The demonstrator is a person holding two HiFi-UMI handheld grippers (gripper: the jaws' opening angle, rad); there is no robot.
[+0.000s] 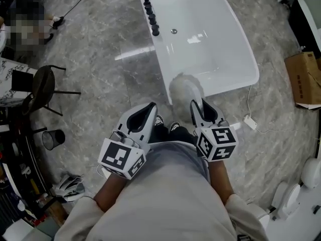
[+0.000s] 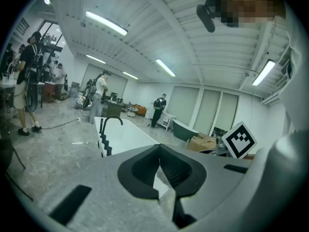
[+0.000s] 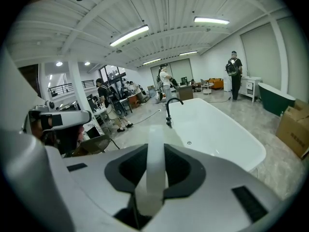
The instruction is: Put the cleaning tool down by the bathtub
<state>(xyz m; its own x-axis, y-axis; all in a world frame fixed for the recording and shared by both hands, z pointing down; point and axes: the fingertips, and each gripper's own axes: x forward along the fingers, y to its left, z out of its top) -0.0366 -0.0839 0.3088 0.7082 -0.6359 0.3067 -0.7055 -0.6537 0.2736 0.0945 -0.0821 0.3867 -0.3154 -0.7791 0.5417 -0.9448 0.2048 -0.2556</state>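
Note:
The white bathtub [image 1: 200,39] stands ahead of me on the grey marble floor, with a black faucet [image 1: 149,9] on its left rim. My right gripper [image 1: 196,105] is shut on the white handle [image 3: 155,168] of the cleaning tool. The tool's fluffy pale head [image 1: 184,88] hangs in front of the tub's near end, just beyond the jaws. In the right gripper view the handle runs up between the dark pads toward the bathtub [image 3: 217,129]. My left gripper [image 1: 147,110] is level with it on the left, jaws shut and holding nothing [image 2: 160,151].
A cardboard box [image 1: 304,79] lies to the right of the tub. A white cable with a plug [image 1: 249,122] trails by the tub's near right corner. A dark chair [image 1: 42,87] and a wire bin [image 1: 51,139] stand on the left. White fixtures [image 1: 296,200] sit at lower right.

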